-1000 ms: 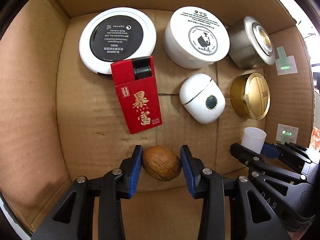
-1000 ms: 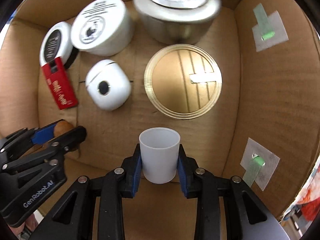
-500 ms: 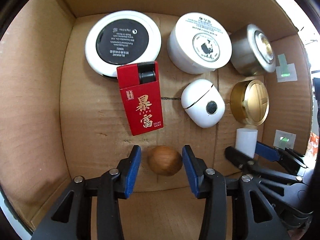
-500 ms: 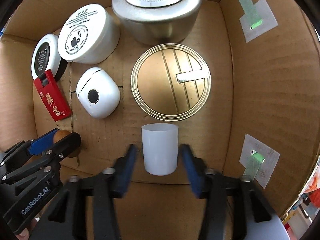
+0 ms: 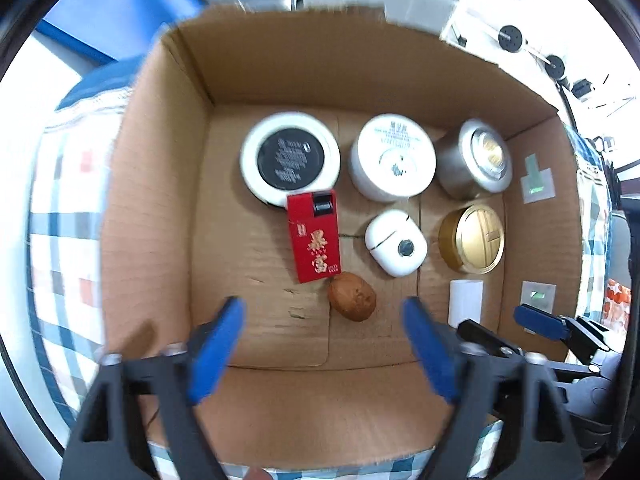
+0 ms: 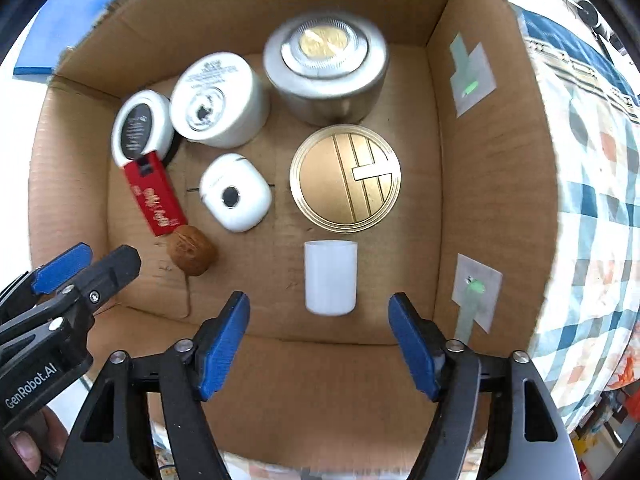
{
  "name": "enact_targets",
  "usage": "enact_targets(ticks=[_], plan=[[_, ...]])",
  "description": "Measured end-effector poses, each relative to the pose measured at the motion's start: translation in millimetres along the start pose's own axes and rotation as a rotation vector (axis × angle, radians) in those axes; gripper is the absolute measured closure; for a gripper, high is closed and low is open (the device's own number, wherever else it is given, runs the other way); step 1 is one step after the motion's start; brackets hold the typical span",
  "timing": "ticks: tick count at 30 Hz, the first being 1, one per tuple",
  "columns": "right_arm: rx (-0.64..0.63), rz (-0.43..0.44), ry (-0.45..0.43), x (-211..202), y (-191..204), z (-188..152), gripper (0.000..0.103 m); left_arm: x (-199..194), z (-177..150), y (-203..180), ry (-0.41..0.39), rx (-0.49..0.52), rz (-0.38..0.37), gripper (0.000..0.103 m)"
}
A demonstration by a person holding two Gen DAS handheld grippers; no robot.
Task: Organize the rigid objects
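Note:
A cardboard box (image 5: 152,208) (image 6: 480,184) holds the objects. A brown walnut (image 5: 352,297) (image 6: 191,255) lies on its floor below a red lighter box (image 5: 315,236) (image 6: 154,199). A white plastic cup (image 6: 330,277) (image 5: 465,307) stands near the front right. My left gripper (image 5: 324,344) is open and empty, raised above the walnut. My right gripper (image 6: 320,338) is open and empty, pulled back from the cup. Each gripper shows at the edge of the other's view.
In the box stand a white-rimmed black compact (image 5: 290,158), a white cream jar (image 5: 392,158), a silver tin (image 5: 474,158), a gold round lid (image 5: 472,238) and a white pod-shaped case (image 5: 396,242). A checkered cloth (image 6: 592,208) lies under the box.
Both grippers have opened wide and pulled up and back out of the box. The walnut and the cup, let go earlier, stay on the box floor.

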State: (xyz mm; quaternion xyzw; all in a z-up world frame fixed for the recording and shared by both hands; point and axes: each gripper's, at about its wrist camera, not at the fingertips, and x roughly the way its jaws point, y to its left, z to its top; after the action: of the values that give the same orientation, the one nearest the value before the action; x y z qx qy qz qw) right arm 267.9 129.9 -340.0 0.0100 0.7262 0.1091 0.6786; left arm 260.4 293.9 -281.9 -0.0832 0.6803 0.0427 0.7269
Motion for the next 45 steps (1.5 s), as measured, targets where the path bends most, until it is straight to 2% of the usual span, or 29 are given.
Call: enact_targets(ticks=[4, 8, 9, 17, 21, 25, 33, 37, 45], plan=[[-0.005, -0.020, -0.060, -27, -3, -6, 0.017, -25, -3, 4, -0.054, -0.002, 0.024, 0.004], [-0.017, -0.060, -0.134, -52, -3, -14, 0.001, -45, -13, 3, -0.105, -0.014, 0.021, 0.000], [-0.018, -0.074, -0.153, -55, -2, -17, 0.000, -48, -16, 0, -0.114, -0.013, 0.024, 0.000], [-0.014, -0.104, -0.206, -79, -4, -30, 0.000, -77, -32, -9, -0.196, -0.012, 0.085, 0.000], [-0.018, -0.084, -0.241, -94, -5, -45, 0.000, -99, -43, -12, -0.237, -0.020, 0.080, 0.000], [-0.018, -0.068, -0.292, -121, -8, -65, 0.000, -129, -57, -21, -0.290, -0.003, 0.124, 0.000], [-0.017, -0.062, -0.444, -202, -11, -121, 0.000, -204, -99, -34, -0.423, 0.001, 0.076, 0.000], [-0.009, -0.062, -0.504, -238, -14, -150, 0.000, -235, -121, -43, -0.475, 0.013, 0.085, 0.000], [-0.002, -0.061, -0.603, -294, -15, -208, 0.000, -277, -157, -54, -0.520, 0.032, 0.064, 0.000]])
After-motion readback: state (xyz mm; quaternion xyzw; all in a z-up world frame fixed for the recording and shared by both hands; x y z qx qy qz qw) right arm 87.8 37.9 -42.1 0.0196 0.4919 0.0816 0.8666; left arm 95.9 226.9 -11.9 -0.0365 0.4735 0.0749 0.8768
